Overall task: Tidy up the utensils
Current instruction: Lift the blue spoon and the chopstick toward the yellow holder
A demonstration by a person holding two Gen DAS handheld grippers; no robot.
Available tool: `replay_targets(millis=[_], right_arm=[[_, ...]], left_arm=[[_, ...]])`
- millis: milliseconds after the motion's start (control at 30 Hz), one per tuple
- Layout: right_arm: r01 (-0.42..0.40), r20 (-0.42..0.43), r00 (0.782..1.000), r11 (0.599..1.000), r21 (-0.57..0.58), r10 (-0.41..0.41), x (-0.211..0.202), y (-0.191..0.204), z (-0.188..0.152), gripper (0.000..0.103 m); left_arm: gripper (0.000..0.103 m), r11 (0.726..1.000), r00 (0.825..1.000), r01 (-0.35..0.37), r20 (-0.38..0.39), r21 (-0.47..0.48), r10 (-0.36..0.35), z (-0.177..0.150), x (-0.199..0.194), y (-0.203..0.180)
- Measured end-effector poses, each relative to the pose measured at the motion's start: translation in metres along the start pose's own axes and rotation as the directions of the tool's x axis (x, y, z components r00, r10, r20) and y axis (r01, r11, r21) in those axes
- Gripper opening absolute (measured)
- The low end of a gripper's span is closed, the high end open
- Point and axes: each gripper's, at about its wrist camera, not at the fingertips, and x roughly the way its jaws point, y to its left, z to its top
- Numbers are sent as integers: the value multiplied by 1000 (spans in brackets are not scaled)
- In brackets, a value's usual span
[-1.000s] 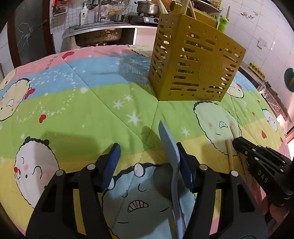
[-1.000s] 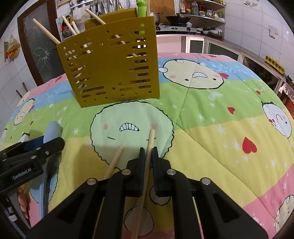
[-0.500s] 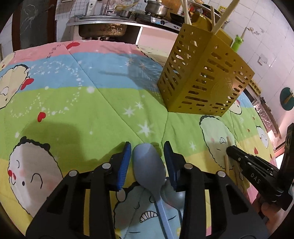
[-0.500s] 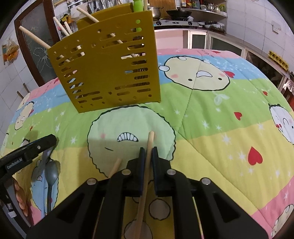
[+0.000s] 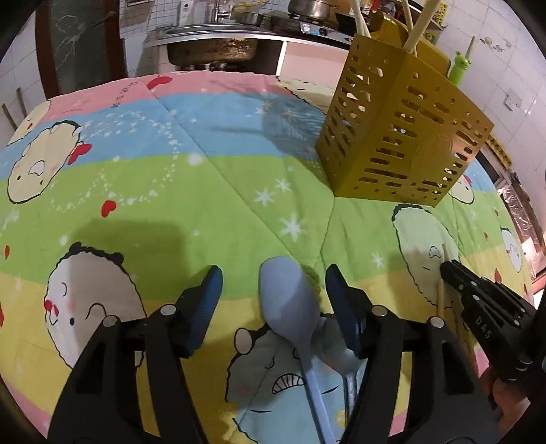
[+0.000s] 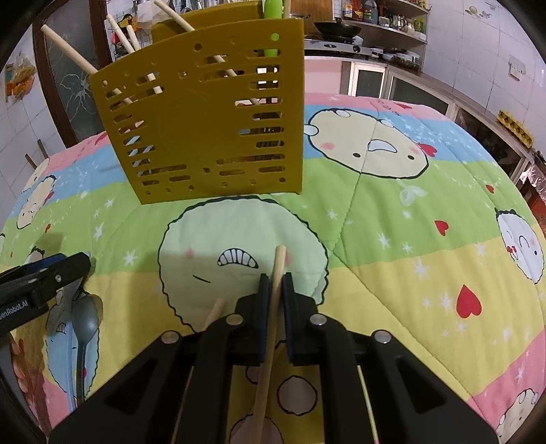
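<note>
Closest to you, your right gripper [image 6: 273, 283] has its fingers pressed onto a wooden chopstick [image 6: 269, 317], which runs up between the pads and pokes out past their tips, over the quilt [image 6: 392, 259]. A second chopstick [image 6: 215, 309] lies on the quilt just left of that gripper, its tip showing beside the left finger.

Your left gripper [image 5: 273, 290] has its fingers spread wide — neither blue pad touches anything. Between them lies the pale blue spoon [image 5: 290, 307], bowl forward and handle running back under the gripper. A grey metal spoon [image 5: 341, 355] rests right beside it on the side of the right finger, the two bowls overlapping (you cannot tell from either view whether they truly touch). Both spoons lie on the blue cartoon patch of the quilt.

Farther out, well apart from both grippers, the yellow perforated utensil holder [image 6: 211, 126] stands upright on the green band of the quilt — several wooden chopsticks [image 6: 68, 46] already lean out of its top. A green bottle [image 6: 273, 7] shows behind its far rim.

Beyond the table's edge you see the kitchen counter with a sink [image 5: 211, 51] and a pot [image 5: 309, 5].
</note>
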Motion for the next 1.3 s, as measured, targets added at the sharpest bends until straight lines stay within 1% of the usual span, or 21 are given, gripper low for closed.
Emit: replay_targets(millis=[133, 167, 200, 333, 433, 500, 567, 833, 933, 1033, 1067, 1167, 1233, 1300], right_arm=[[-1, 1, 1000, 1000, 3, 1, 0, -1, 0, 9], [-2, 0, 1000, 1000, 6, 2, 0, -1, 0, 9], [-2, -2, 1000, 1000, 7, 2, 0, -1, 0, 9], [1, -8, 1000, 1000, 6, -1, 0, 0, 1, 9], [5, -9, 1000, 1000, 3, -5, -1, 1, 1, 9], [5, -8, 1000, 1000, 3, -5, 0, 1, 2, 9], [3, -5, 1000, 1000, 6, -3, 0, 1, 2, 8], [-16, 8, 1000, 1000, 27, 16, -2, -3, 2, 8], [-25, 14, 1000, 999, 36, 24, -3, -5, 1, 8], [-29, 29, 999, 999, 46, 28, -7, -7, 2, 8], [-29, 36, 999, 998, 49, 28, -9, -8, 2, 8], [-22, 82, 996, 998, 56, 17, -22, -9, 4, 7], [-7, 127, 992, 998, 57, 0, -34, -8, 5, 7], [-10, 168, 986, 998, 63, 0, -46, -9, 5, 6]], left_arm=[[62, 999, 1000, -20, -1, 35, 20, -5, 4, -7], [60, 998, 1000, -29, 2, 48, 29, -5, 5, -10], [55, 998, 1000, -27, 2, 56, 27, -6, 5, -12], [54, 996, 999, -43, -13, 78, 44, -1, 10, -18], [47, 994, 998, -55, -19, 91, 57, 1, 11, -22], [38, 993, 998, -55, -15, 101, 57, 2, 11, -24], [32, 994, 999, -49, -9, 101, 50, 2, 10, -23], [32, 991, 998, -55, 14, 120, 54, -3, 6, -27], [32, 991, 999, -44, 29, 125, 41, -4, 2, -29], [32, 990, 997, -52, 66, 130, 43, -4, -6, -30], [32, 988, 995, -61, 92, 140, 48, -4, -11, -32], [32, 987, 991, -65, 123, 148, 46, -4, -20, -34], [32, 985, 988, -71, 150, 157, 47, -6, -28, -37], [32, 982, 980, -85, 189, 167, 53, -8, -40, -39]])
